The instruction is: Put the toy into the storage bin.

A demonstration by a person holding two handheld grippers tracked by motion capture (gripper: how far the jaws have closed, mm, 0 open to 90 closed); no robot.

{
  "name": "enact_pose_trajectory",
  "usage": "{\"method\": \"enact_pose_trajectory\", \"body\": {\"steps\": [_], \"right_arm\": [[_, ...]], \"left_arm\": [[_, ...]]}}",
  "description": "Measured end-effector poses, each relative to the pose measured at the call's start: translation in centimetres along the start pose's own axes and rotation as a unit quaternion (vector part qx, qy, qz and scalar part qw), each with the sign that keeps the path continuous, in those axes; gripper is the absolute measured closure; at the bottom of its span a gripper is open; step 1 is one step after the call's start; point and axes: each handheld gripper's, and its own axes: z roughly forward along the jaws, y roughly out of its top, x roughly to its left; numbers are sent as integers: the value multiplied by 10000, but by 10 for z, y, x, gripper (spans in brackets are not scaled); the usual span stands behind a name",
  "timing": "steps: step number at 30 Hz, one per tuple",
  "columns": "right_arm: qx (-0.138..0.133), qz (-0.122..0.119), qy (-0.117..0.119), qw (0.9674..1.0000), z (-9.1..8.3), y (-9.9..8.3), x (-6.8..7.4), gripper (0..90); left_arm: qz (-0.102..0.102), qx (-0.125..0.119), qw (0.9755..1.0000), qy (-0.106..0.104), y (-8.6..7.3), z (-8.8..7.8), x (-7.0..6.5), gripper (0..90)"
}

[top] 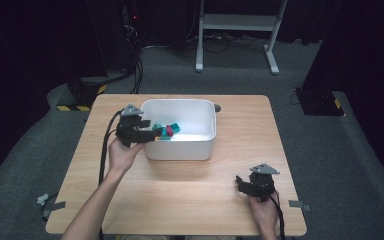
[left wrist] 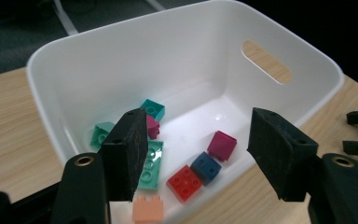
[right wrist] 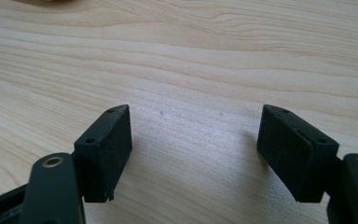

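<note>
left gripper view: left gripper [left wrist: 198,154] open over bricks [left wrist: 185,182], no writing.

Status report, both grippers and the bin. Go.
Left gripper open over white bin, nothing between pads. Right gripper open, over bare table. Bricks lie in bin. Nothing obstructing.

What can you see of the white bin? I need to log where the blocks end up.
The white bin looks like smooth plastic: a rectangular tub with rounded corners, a rolled rim and an oval handle slot in one end wall. It stands upright on the wooden table, open-topped. Small toy blocks in teal, magenta, red, blue and peach lie loose on its floor.
</note>
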Motion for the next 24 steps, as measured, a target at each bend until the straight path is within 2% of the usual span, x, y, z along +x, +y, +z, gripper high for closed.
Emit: {"method": "enact_pose_trajectory", "body": {"steps": [2, 4, 6, 7, 10, 16, 24], "right_arm": [[0, -2, -1, 10000, 0, 0, 0, 262], [1, -2, -2, 10000, 0, 0, 0, 262], [2, -5, -6, 10000, 0, 0, 0, 262], [2, -5, -7, 10000, 0, 0, 0, 262], [2, -5, -9, 10000, 0, 0, 0, 262], [3, -3, -10, 10000, 0, 0, 0, 262], [3, -4, -10, 10000, 0, 0, 0, 262]], "left_arm": [[-55, -203, 9998, 3, -17, -18, -3, 369], [-216, -380, 9990, 3, -44, -36, -4, 368], [-269, -340, 9990, 130, -65, -44, -3, 368], [-302, -223, 9991, 218, -77, -47, -2, 367], [-427, -83, 9985, 333, -102, -53, 4, 364], [-773, -30, 9959, 464, -131, -53, 14, 356], [-787, 218, 9940, 733, -152, -28, 21, 349]]}}
